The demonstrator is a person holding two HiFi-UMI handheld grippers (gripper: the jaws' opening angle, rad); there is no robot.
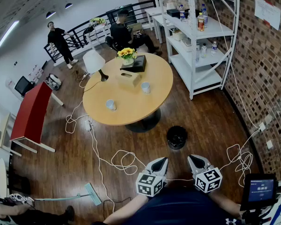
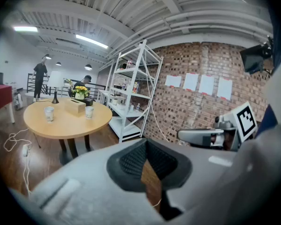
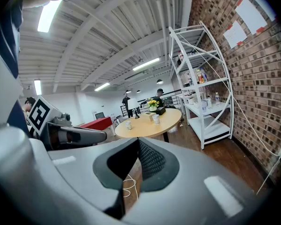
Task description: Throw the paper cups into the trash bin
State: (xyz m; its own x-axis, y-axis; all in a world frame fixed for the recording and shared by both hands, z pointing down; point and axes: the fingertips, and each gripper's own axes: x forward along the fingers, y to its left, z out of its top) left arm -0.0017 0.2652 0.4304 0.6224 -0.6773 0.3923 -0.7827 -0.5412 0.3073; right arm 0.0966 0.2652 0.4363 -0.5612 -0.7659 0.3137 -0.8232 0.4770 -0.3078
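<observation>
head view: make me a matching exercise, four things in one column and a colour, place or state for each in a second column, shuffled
Column one
1. trash bin
2. nearer paper cup
3. flowers
4. left tool

Column two
a. yellow
b. black, on the floor
c. white, on the round table
d. shut, nothing in it

Pairs: 1-b, 2-c, 3-a, 4-d

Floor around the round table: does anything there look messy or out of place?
Yes: white cables sprawl in loose loops across the floor, a tripping hazard, and a mop lies flat. Both cups on the table stand upright, nothing spilled.
</observation>
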